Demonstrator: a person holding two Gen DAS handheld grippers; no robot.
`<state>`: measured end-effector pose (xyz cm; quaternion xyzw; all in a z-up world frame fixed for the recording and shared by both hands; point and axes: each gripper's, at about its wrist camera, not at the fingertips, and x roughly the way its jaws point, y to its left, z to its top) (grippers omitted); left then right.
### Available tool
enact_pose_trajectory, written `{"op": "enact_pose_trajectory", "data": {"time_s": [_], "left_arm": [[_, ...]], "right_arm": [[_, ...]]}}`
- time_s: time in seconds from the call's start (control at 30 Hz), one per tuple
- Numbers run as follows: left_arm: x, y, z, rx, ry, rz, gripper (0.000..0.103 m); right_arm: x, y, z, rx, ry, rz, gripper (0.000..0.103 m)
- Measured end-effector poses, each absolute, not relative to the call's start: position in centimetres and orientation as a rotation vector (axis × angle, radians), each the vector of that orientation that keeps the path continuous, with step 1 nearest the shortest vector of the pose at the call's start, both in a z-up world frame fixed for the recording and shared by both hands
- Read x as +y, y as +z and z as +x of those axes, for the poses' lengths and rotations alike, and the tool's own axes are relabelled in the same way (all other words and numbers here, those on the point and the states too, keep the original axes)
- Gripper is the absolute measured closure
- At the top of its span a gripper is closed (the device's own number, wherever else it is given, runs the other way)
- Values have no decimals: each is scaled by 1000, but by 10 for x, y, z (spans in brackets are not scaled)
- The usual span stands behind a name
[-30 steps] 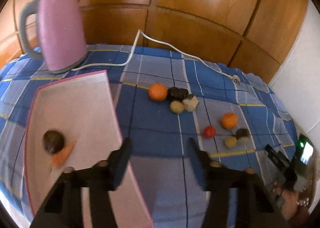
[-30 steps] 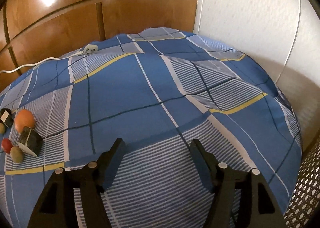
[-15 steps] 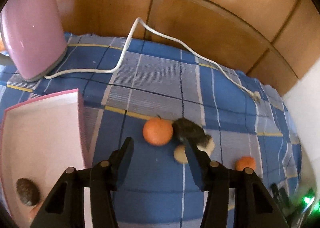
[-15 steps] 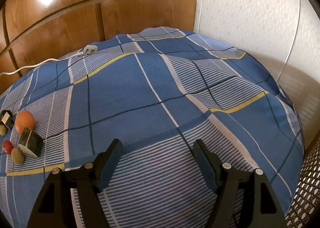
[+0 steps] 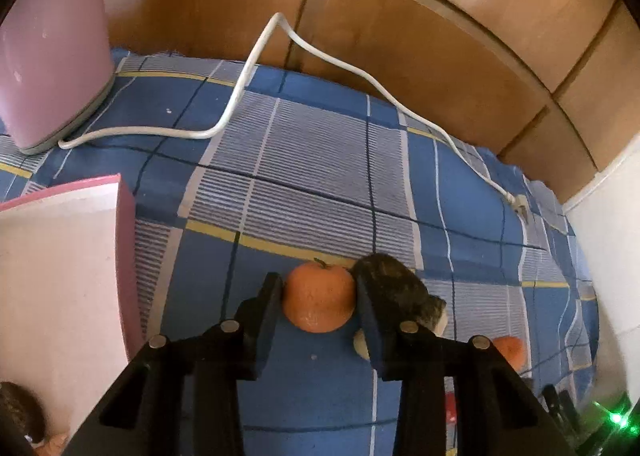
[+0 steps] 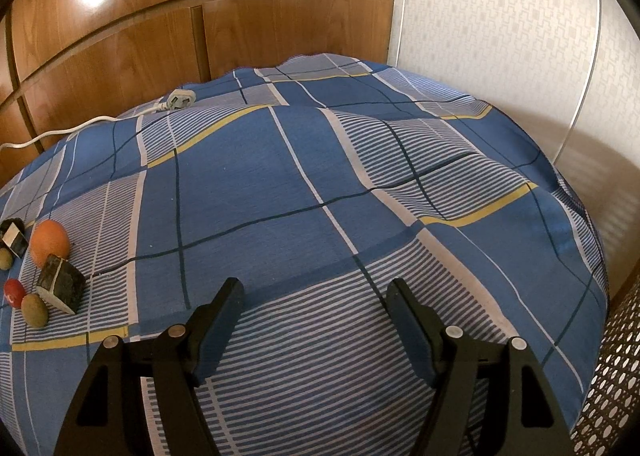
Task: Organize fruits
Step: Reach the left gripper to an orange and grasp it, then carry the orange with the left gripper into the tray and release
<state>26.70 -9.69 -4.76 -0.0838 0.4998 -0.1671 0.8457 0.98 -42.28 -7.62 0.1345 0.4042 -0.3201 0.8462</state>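
Note:
In the left wrist view an orange (image 5: 319, 298) lies on the blue checked cloth between the fingers of my left gripper (image 5: 318, 288); the jaws stand around it and touch or nearly touch its sides. A dark sushi-like piece (image 5: 394, 288) and a pale round fruit (image 5: 361, 343) lie just right of it. The pink tray (image 5: 60, 276) is at the left, with a dark fruit (image 5: 18, 412) in its near corner. My right gripper (image 6: 314, 296) is open and empty above bare cloth. In the right wrist view a second orange (image 6: 49, 242), a red fruit (image 6: 14, 292) and a green fruit (image 6: 34, 310) lie at the far left.
A pink kettle (image 5: 52, 51) stands at the back left, its white cord (image 5: 248, 67) running across the cloth to a plug (image 6: 178, 99). Wooden panels (image 5: 400, 35) back the table. A white wall (image 6: 520, 55) and a woven basket (image 6: 612, 384) are at the right.
My left gripper moved forward and down from beside the tray to the orange, and its jaws narrowed around it. My right gripper barely moved.

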Motion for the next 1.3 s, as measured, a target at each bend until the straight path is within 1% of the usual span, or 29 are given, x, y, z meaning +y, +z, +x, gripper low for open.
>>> {"op": "enact_pose_trajectory", "data": {"time_s": [0.1,0.27,0.47,0.73,0.9,0.97,1.0,1.03,1.07,1.13,1.17,1.23,1.3], "left_arm": [[-89,-39,259,1030,-372,-217,65],[-65,-10,235,958,-382,-232,65],[-12,5,206,908,-283,-247,65],[49,-15,173,904,-74,-233,65],[61,-31,163,916,-17,-217,64],[63,-34,158,913,-4,-226,58],[64,-34,154,901,1,-228,49],[63,-32,149,885,12,-223,43],[61,-29,144,863,26,-214,41],[60,-21,133,823,46,-206,33],[60,-18,127,800,57,-203,31],[62,-11,115,760,82,-200,21],[63,-7,103,730,99,-202,18]], "right_arm": [[-423,-76,10,852,-675,283,28],[-423,-76,11,852,-675,282,28],[-423,-75,10,851,-675,281,28],[-423,-75,11,848,-676,279,28],[-422,-76,10,848,-676,279,28],[-423,-75,10,848,-675,277,28],[-423,-75,11,848,-675,277,28],[-423,-75,10,848,-675,277,28],[-423,-75,10,848,-675,277,28],[-423,-75,10,848,-675,277,28],[-423,-75,10,848,-675,277,28],[-423,-75,10,848,-676,275,28],[-424,-75,11,848,-675,274,28]]}}
